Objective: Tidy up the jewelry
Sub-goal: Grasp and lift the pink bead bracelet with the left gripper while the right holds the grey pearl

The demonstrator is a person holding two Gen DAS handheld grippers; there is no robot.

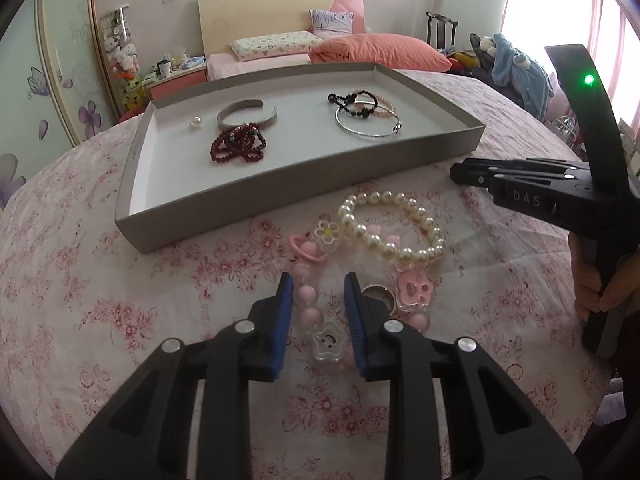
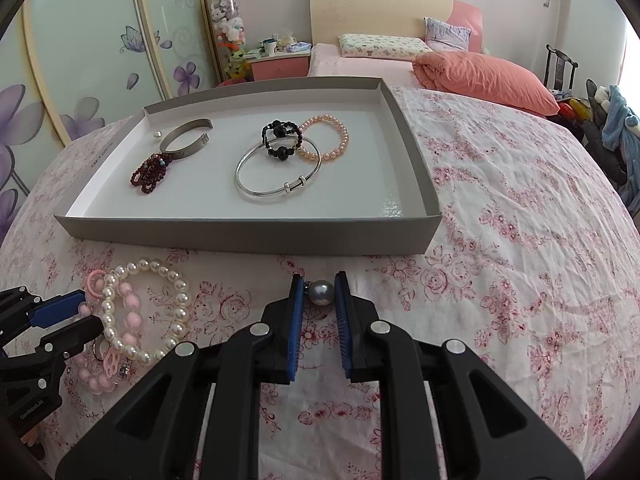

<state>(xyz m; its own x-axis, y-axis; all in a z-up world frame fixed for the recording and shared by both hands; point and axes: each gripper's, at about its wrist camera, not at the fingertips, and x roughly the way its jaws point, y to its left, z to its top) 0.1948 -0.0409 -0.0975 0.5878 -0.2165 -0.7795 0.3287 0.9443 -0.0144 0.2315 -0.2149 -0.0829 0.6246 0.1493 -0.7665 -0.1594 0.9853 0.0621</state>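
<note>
left hand-held gripper [image 1: 318,292] — pads around pink bead bracelet [image 1: 308,308], not pressing | right hand-held gripper [image 2: 319,294] — clenched on grey pearl [image 2: 321,292] | tray [image 2: 248,236] just beyond

Grey tray [image 2: 248,236], pink-floral white cloth [image 2: 500,240], dark-red beads [image 2: 150,174], white pearl bracelet [image 1: 394,226], blue-padded jaws.

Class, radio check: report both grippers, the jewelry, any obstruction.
Right gripper shut on grey pearl. Left gripper astride pink bead bracelet, pads clear. Pearl bracelet overlaps it. Tray ahead.
</note>
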